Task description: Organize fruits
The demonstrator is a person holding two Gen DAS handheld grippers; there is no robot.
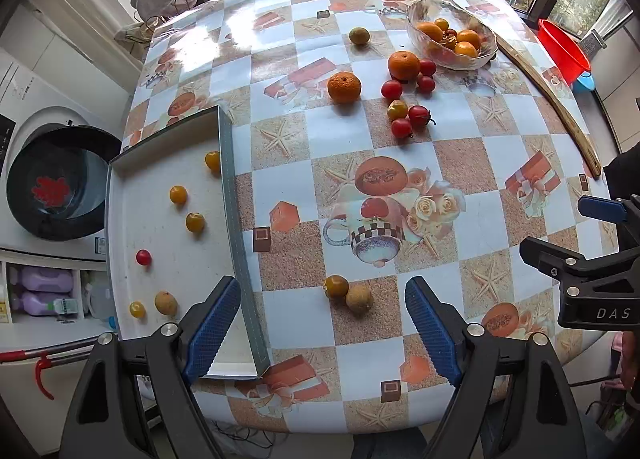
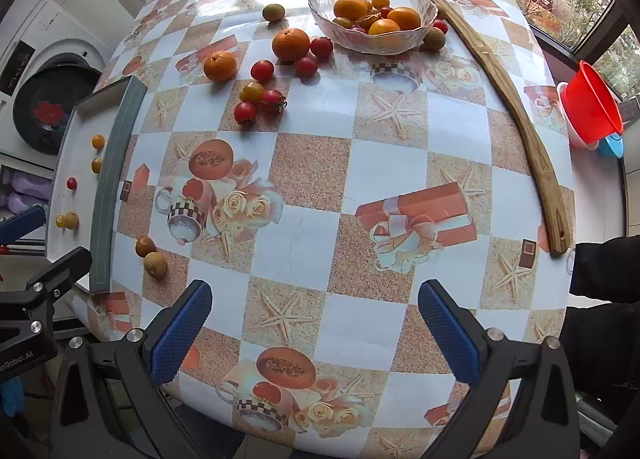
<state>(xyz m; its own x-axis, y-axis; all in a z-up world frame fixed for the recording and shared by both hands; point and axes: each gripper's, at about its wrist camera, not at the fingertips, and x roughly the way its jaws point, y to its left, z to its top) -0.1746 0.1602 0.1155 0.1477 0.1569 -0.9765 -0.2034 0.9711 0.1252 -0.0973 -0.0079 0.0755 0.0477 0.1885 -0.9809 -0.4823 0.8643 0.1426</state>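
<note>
Two small fruits lie nearest my left gripper [image 1: 322,333]: an orange cherry tomato [image 1: 336,286] and a tan longan [image 1: 359,299], touching or nearly so, on the counter [image 1: 460,163] just right of the tray [image 1: 230,195]. In the left wrist view they sit ahead of the jaws and between the two blue pads, a little toward the right of centre. Jaws wide, nothing in them.

Right gripper [image 2: 315,333] also wide and empty. From its view the same pair lies far off to the left, near the tray wall, well outside the line of its jaws. Judgement: the left hand is the nearer one and is already lined up; the right would have to cross over.

Both fruits are roundish, so no long axis to match. The line joining them runs slantwise, tomato farther and to the left, longan nearer and to the right. Closing on both at once looks risky; I would centre on one.

Tray holds six small fruits already: four yellow tomatoes, a red one [image 1: 143,257], a longan [image 1: 165,302]. Judgement: small fruit goes there, and the tray lies just left of the pair, a short carry over its wall.

Remaining: oranges [image 1: 344,88] and a red tomato cluster [image 1: 404,115] mid-counter, well apart from both grippers; glass bowl [image 1: 424,5] beyond.
</note>
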